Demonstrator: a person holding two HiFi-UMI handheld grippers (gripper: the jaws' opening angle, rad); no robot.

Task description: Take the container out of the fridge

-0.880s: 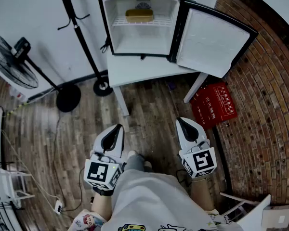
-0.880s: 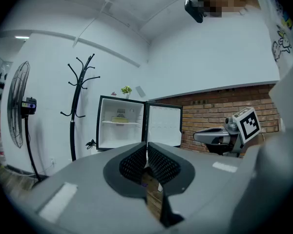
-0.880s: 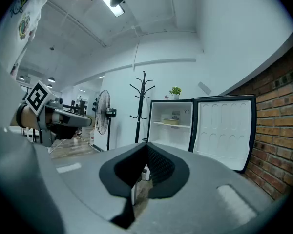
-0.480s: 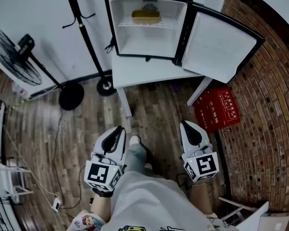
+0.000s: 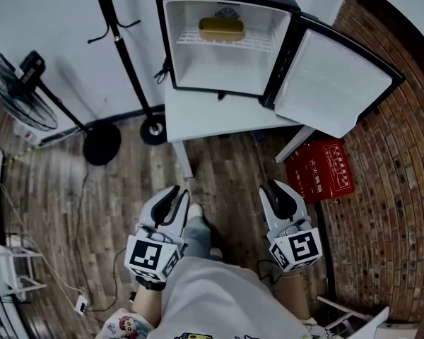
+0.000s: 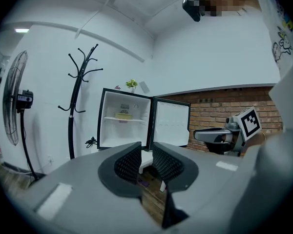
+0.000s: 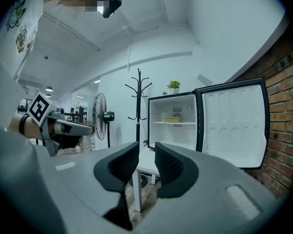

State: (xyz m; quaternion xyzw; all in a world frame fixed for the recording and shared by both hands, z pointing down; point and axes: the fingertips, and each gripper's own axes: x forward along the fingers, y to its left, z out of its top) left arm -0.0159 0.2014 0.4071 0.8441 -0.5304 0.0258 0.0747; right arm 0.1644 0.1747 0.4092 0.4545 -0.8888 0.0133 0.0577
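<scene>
A small fridge (image 5: pixel 184 44) stands on a white table (image 5: pixel 219 115) with its door (image 5: pixel 339 83) swung wide to the right. On its wire shelf sits a yellowish container (image 5: pixel 222 27), also seen as the container (image 6: pixel 123 115) and the container (image 7: pixel 172 119) in the two gripper views. My left gripper (image 5: pixel 174 194) and right gripper (image 5: pixel 270 191) hang low over the wooden floor, well short of the table. Both point toward the fridge. Each stands open by a narrow gap with nothing between its jaws.
A black coat stand (image 5: pixel 152 127) rises left of the table, with a floor fan (image 5: pixel 14 89) farther left. A red box (image 5: pixel 319 169) lies on the floor under the open door. A brick wall (image 5: pixel 403 189) runs along the right. Cables trail over the floor at left.
The fridge and table have come nearer and now sit slightly lower and more to the right in the head view. Both grippers keep their narrow gap and stay low.
</scene>
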